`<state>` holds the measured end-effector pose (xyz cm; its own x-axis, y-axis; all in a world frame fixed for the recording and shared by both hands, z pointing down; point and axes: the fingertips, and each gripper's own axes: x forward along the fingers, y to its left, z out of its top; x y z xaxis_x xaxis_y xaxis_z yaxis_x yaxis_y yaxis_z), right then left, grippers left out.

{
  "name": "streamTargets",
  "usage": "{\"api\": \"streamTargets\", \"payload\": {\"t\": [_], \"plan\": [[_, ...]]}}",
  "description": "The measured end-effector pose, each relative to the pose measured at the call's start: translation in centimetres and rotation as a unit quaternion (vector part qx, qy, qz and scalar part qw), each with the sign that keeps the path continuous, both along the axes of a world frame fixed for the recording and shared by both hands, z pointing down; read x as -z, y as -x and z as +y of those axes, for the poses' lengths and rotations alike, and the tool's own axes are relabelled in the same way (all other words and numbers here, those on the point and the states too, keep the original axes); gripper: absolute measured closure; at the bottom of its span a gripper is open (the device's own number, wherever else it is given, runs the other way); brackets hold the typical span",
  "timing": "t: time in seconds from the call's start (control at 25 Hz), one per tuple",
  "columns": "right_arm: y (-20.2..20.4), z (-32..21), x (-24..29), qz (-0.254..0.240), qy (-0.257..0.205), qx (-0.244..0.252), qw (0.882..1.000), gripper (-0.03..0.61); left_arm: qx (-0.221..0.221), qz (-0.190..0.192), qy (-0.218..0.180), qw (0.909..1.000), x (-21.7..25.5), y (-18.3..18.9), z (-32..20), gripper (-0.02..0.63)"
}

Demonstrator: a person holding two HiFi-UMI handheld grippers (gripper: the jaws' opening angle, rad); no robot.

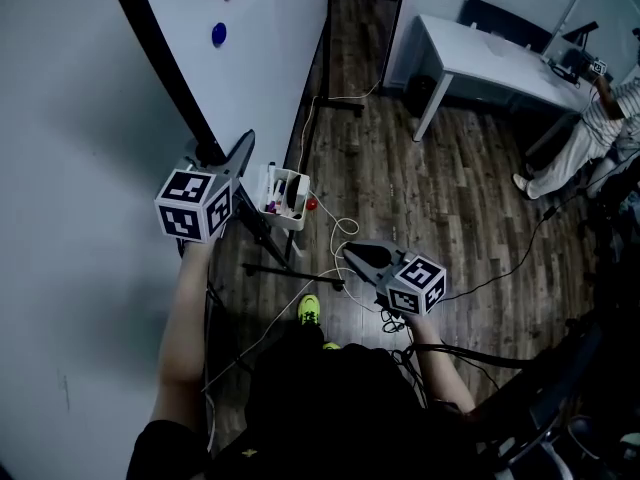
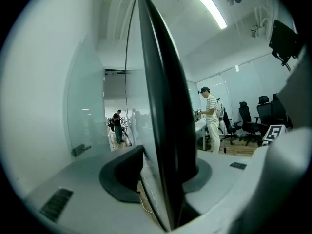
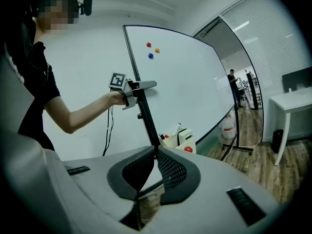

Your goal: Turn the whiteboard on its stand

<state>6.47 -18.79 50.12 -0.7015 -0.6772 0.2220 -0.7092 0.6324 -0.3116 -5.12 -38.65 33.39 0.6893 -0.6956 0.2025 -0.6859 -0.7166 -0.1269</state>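
Observation:
The whiteboard [image 1: 250, 58] stands tilted on its stand, its black frame [image 1: 160, 58] running down to my left gripper [image 1: 232, 158]. That gripper straddles the frame's edge [image 2: 161, 91]. In the left gripper view the right pad [image 2: 202, 167] lies against the black frame, while the left pad [image 2: 124, 172] stands a little off the white face. My right gripper [image 1: 350, 249] hangs lower and to the right, away from the board, shut with nothing in it. The right gripper view shows its tips [image 3: 156, 152] meeting, with the board [image 3: 195, 87], the stand post [image 3: 146, 116] and my left gripper [image 3: 146, 85] beyond.
A white tray [image 1: 283, 196] of markers hangs on the stand, with a red ball [image 1: 312, 204] beside it. Magnets [image 1: 219, 34] stick to the board. Stand feet [image 1: 290, 271] and cables [image 1: 345, 230] cross the wooden floor. A white table [image 1: 490, 58] and a person [image 1: 590, 128] are at far right.

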Motion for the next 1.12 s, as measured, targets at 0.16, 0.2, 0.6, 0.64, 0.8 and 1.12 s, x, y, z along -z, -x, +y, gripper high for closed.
{"api": "streamTargets", "payload": {"t": [0.16,0.2,0.6,0.64,0.8,1.12], "plan": [[-0.3,-1.6,0.1,0.003,0.002,-0.009,1.000,0.552,-0.003,-0.001,-0.002,1.0000,0.0,0.0,0.1,0.437],[-0.3,-2.1,0.1,0.003,0.002,-0.011,1.000,0.552,-0.005,0.001,-0.003,1.0000,0.0,0.0,0.1,0.431],[-0.5,-6.0,0.4,0.009,0.000,-0.029,1.000,0.552,-0.012,-0.002,-0.005,0.9999,0.2,-0.3,0.4,0.440],[-0.5,-6.4,0.3,0.009,0.001,-0.032,0.999,0.552,-0.012,-0.001,-0.004,0.9999,0.1,-0.3,0.3,0.439],[-0.1,-8.1,0.5,0.007,0.003,-0.039,0.999,0.552,-0.018,0.005,-0.004,0.9998,0.4,-0.3,0.2,0.433],[1.0,-11.2,-0.3,0.006,0.001,-0.052,0.999,0.552,-0.040,0.001,-0.007,0.9992,0.4,-0.5,0.4,0.407]]}}
